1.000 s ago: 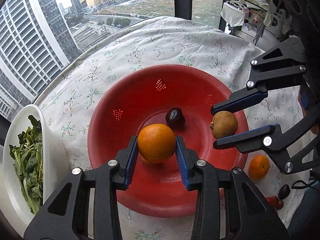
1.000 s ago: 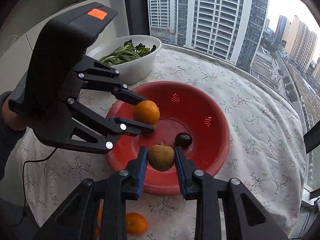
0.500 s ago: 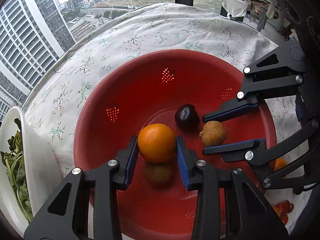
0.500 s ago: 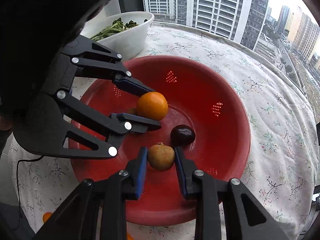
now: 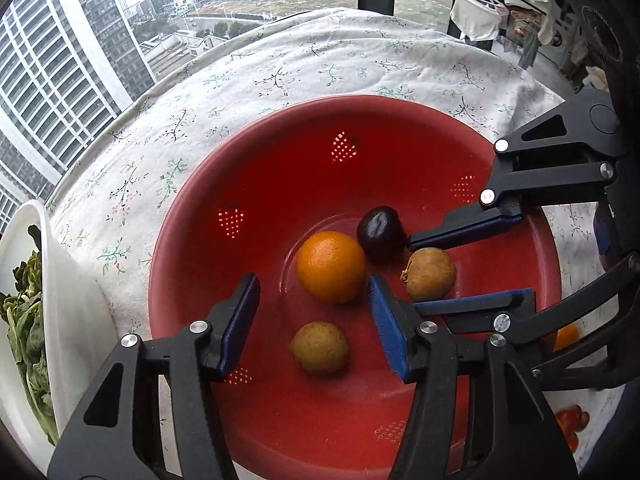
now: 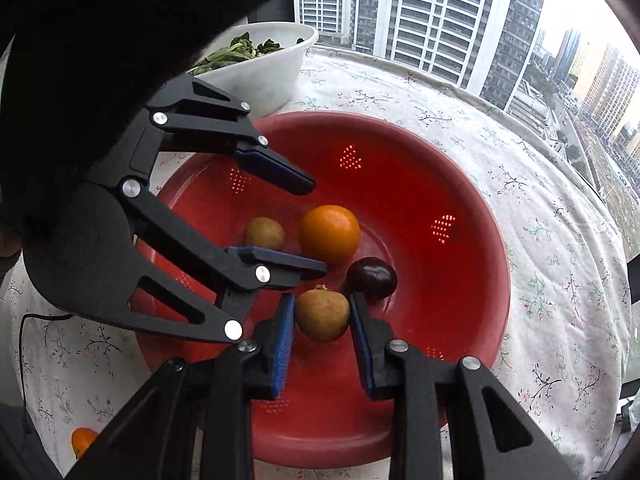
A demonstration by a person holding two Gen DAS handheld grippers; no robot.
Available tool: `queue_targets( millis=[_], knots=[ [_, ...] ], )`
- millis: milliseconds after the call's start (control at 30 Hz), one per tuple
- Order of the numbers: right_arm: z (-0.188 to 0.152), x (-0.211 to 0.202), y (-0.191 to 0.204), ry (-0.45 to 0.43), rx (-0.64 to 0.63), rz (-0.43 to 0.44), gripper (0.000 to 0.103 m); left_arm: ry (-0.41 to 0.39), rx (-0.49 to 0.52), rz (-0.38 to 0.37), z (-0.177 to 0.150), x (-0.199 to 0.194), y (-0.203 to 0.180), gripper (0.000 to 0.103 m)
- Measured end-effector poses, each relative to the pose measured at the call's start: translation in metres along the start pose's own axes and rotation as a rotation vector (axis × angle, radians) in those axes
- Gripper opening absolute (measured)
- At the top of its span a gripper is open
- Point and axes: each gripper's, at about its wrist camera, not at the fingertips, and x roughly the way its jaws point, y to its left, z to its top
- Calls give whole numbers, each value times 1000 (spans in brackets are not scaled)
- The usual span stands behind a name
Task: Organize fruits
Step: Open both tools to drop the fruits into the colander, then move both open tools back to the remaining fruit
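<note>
Your left gripper (image 5: pixel 314 312) is spread wide, holding nothing, above the red colander (image 5: pixel 280 168) where the orange (image 5: pixel 331 267) rests, while your right gripper (image 6: pixel 322 334) brackets the brown fruit (image 6: pixel 322 315), contact unclear.

Both tools are showing matte black linkage arms studded with round silver screws. The left gripper (image 5: pixel 312 320) is wearing ribbed blue pads (image 5: pixel 386 328); the right gripper (image 6: pixel 322 344) is sporting the same blue strips, and a thin black cable (image 6: pixel 24 360) is trailing at the edge.
</note>
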Motion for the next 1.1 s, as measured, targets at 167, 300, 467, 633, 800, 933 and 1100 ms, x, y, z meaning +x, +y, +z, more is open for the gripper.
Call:
queue_targets(
  millis=[167,300,467,633,800,933,1100],
  knots=[
    [0,-1,-5,-10,10,-14,46,-15,-8,1,-2,-5,2,60],
    [-3,-5,-6,-27,11,-17,54,-48,-31,2,-3,-14,4,72],
    [-12,-25,2,-77,6,-20,75,-156,-93,-2,-12,-49,5,103],
    [-23,-67,-9,-206,52,0,88,-291,-149,8,-33,-93,-3,103],
    [-38,-110,-20,-400,121,57,103,-335,-136,53,-52,-119,-24,103],
    [-42,-124,-5,-422,105,23,103,-406,-52,88,-75,-138,-58,103],
    [-72,-161,7,-502,80,7,103,-421,-49,92,-115,-162,-78,103]
  ],
)
